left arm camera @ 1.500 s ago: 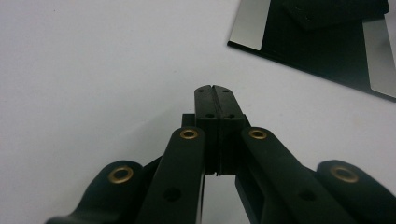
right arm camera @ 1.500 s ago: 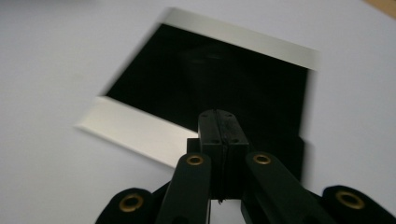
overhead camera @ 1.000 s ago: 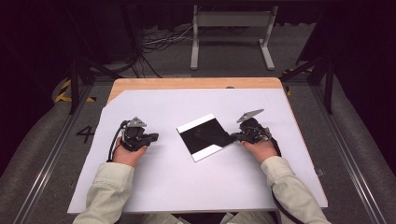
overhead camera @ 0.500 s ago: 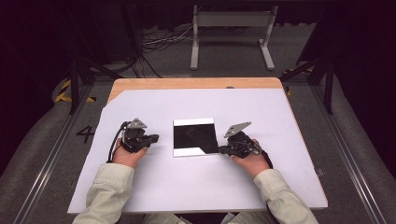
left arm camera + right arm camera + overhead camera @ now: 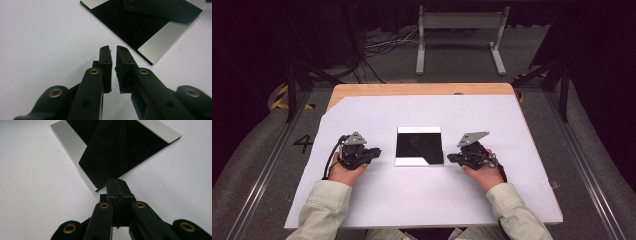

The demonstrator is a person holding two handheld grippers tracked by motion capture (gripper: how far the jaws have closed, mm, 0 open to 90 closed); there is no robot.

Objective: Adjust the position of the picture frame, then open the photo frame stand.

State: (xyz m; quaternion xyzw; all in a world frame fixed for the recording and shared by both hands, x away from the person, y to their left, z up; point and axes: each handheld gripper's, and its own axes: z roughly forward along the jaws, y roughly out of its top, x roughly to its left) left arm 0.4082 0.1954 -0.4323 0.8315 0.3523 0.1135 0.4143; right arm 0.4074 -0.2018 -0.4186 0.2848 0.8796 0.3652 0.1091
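The black square plate [image 5: 419, 145] lay flat at the centre of the high view, on the white sheet [image 5: 422, 200]. Left gripper [image 5: 373, 151] sat to its left — jaws just been parting, a narrow gap, nothing between them. Right gripper [image 5: 451, 158] sat by the plate's lower-right corner — jaws pressed together, empty.

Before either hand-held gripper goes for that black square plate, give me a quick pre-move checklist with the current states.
1. Black square plate flat on the white sheet, square to the table edge: ok.
2. Left hand-held gripper jaws have just been opening, nothing between them, narrow gap: ok.
3. Right hand-held gripper jaws pressed together, empty, needs opening to grasp: not ok.
4. Both grippers clear of the plate, one each side: ok.
5. Whether the plate's edge can be lifted off the sheet: cannot tell.
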